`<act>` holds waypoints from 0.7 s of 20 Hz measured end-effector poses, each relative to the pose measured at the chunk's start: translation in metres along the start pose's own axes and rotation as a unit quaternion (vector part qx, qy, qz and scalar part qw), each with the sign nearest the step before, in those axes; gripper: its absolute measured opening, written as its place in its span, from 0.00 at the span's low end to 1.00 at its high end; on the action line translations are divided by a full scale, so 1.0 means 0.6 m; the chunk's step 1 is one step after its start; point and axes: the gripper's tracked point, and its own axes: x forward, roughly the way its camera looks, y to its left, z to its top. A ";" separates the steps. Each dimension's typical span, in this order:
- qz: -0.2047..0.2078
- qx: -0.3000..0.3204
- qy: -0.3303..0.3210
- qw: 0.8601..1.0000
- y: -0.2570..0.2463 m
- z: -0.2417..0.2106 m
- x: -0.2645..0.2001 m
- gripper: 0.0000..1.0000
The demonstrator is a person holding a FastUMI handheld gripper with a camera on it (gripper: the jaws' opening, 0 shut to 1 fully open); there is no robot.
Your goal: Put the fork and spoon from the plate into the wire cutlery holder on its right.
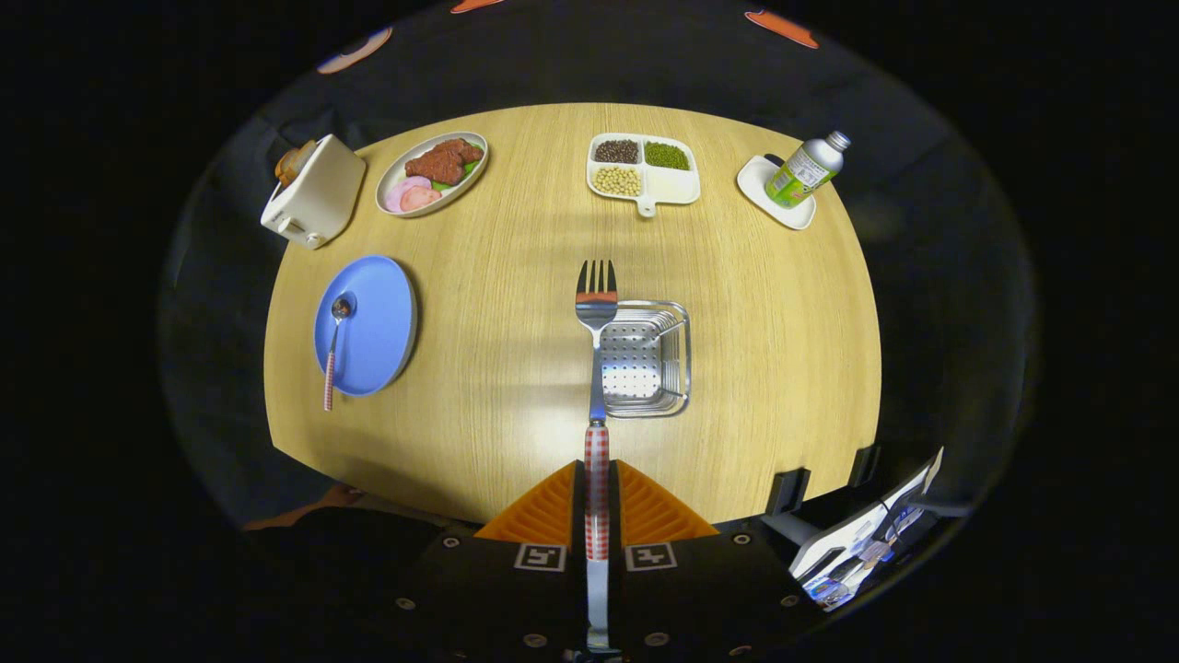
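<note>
My gripper (597,488) is shut on the fork (596,368), both fingers pressing its red-and-white checked handle. The fork points straight ahead, high above the table, its tines lying over the near-left rim of the wire cutlery holder (654,359). The holder is a shiny metal basket with a perforated floor, seen from above just ahead and slightly right of my fingers. Far to the left lies the blue plate (378,322) with the spoon (333,350) on it; the spoon's checked handle sticks out over the plate's near rim.
A white toaster (313,191) stands at the back left, beside an oval plate of food (433,172). A divided dish of beans (642,170) and a bottle (809,168) on a white coaster sit along the far side. Clamps and a device hang at the table's near right edge.
</note>
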 end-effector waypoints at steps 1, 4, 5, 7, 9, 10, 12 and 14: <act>0.000 -0.004 0.012 1.000 -0.006 -0.007 0.001 0.09; 0.005 -0.019 0.045 0.999 -0.018 -0.024 0.006 0.09; 0.006 -0.026 0.057 0.998 -0.021 -0.031 0.010 0.09; 0.007 -0.042 0.080 0.996 -0.026 -0.043 0.017 0.09; 0.013 -0.042 0.107 0.993 -0.030 -0.051 0.029 0.09; 0.015 -0.035 0.119 0.992 -0.033 -0.053 0.035 0.09; 0.018 -0.033 0.142 0.989 -0.038 -0.050 0.045 0.09; 0.022 -0.042 0.166 0.985 -0.044 -0.051 0.046 0.09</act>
